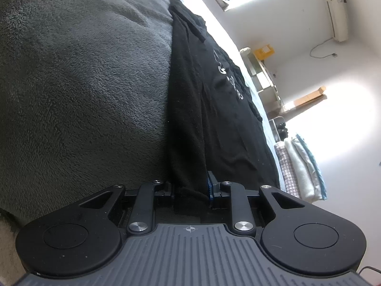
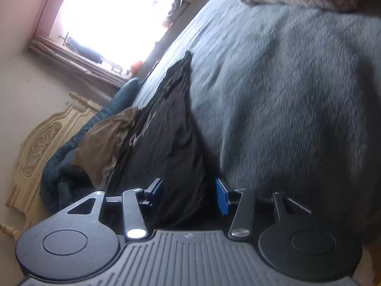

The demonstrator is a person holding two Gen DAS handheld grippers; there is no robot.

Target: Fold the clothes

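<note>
Left claw (image 1: 190, 190) pinched narrow on a bunched hem of the black T-shirt (image 1: 214, 109); cloth fills the gap between the jaws, blue pad just showing at one side. Right claw (image 2: 189, 197) stands at a middling gap, jaws parted with black fabric running between the blue pads (image 2: 222, 199); whether the pads actually bite the cloth, cannot tell.

Shirt lies stretched along the bed, on the grey fleece blanket (image 1: 83, 83), reaching away from both claws. White print faces up in the left wrist view. Far end tapers to a point in the right wrist view; a brown garment (image 2: 100, 143) and a dark blue quilt (image 2: 71, 152) lie just beside it, toward the carved headboard (image 2: 42, 143).

Handling, by judgement: thin knit, light, limp, no stiffness to hold a crease; it will sag and drag on the fleece nap, which grips it. Not fragile, not slippery. Best hold is at hem or seam corners, both layers pinched together, kept taut between the two claws.

Whether it is being spread or folded over cannot be settled.
</note>
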